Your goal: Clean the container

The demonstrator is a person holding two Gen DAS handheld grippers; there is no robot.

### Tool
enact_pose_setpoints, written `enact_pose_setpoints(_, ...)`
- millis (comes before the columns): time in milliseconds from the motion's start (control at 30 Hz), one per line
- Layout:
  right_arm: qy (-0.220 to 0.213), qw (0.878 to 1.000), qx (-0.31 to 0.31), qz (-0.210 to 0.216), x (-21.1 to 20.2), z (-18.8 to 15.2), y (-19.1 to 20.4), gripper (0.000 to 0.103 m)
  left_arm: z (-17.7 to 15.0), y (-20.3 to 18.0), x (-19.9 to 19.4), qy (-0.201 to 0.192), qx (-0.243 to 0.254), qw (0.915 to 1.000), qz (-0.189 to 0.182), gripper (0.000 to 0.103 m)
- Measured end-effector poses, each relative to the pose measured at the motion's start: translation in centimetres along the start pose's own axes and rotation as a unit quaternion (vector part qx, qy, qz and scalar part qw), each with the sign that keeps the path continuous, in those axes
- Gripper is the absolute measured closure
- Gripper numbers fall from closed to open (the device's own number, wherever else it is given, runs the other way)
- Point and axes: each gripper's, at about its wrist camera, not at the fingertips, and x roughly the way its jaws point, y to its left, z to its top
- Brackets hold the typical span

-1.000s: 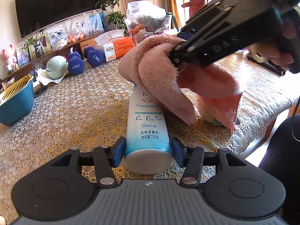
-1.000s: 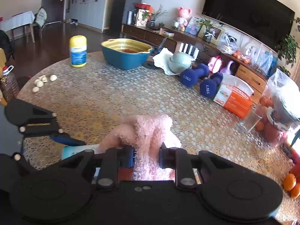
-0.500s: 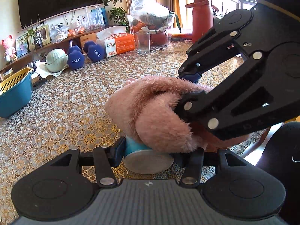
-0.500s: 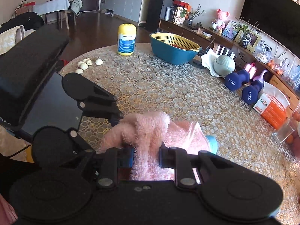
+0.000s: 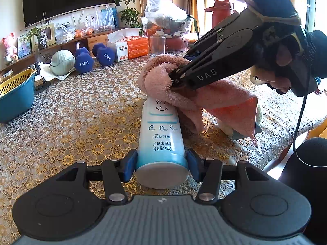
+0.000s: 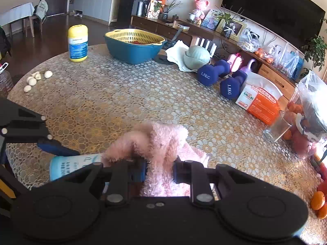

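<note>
A white-and-blue yogurt bottle lies level above the lace-covered table, base toward the camera, and my left gripper is shut on its base end. My right gripper is shut on a fluffy pink cloth. In the left wrist view the pink cloth covers the bottle's far end, with one corner hanging down on the right. The bottle shows at lower left in the right wrist view, half hidden under the cloth. Its cap end is hidden.
On the table stand a blue basin with a yellow strainer, a yellow-capped jar, garlic cloves, two blue dumbbells, an orange tissue box, a glass and bagged fruit. The table edge runs along the right.
The cloth slid from the bottle's base, where it hid the label, back toward the far end. The printed label shows again. The left gripper kept its hold.
</note>
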Motion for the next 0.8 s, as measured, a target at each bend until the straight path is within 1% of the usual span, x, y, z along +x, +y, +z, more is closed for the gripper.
enact_pose_setpoints(67,0.009,1.000,0.005,-0.014,0.8,0.0,-0.6,0.081,0.0,-0.1,-0.3,-0.011,0.005,0.9999,0.003,0.051)
enact_pose_setpoints(167,0.011,1.000,0.016,-0.015,1.3,-0.1,-0.9,0.081,0.1,-0.7,-1.0,-0.029,0.025,0.9991,0.016,0.050)
enact_pose_setpoints(233,0.013,1.000,0.017,-0.021,1.5,-0.1,-0.9,0.081,0.0,-1.7,-1.3,-0.037,0.063,0.9967,0.035,0.050)
enact_pose_setpoints(300,0.013,1.000,0.019,-0.021,1.6,0.0,-0.8,0.081,-0.5,-2.9,-1.4,-0.042,0.103,0.9922,0.055,0.049)
enact_pose_setpoints(367,0.014,0.999,0.020,-0.022,1.7,0.2,-0.8,0.081,-0.9,-3.8,-1.1,-0.041,0.136,0.9875,0.069,0.049)
enact_pose_setpoints(433,0.015,0.999,0.020,-0.025,1.8,0.4,-0.7,0.081,-1.2,-4.4,-0.4,-0.029,0.154,0.9841,0.084,0.049)
enact_pose_setpoints(567,0.014,0.999,0.027,-0.025,2.0,0.7,-0.7,0.081,-1.0,-3.9,0.1,-0.016,0.132,0.9874,0.086,0.050)
enact_pose_setpoints(700,0.003,0.999,0.030,-0.020,1.1,0.7,-0.6,0.082,-0.5,-2.8,-0.1,-0.011,0.095,0.9931,0.068,0.050)
enact_pose_setpoints(800,-0.018,1.000,0.026,-0.004,-0.7,0.5,-0.3,0.082,-0.1,-1.6,-0.1,-0.001,0.050,0.9977,0.046,0.050)
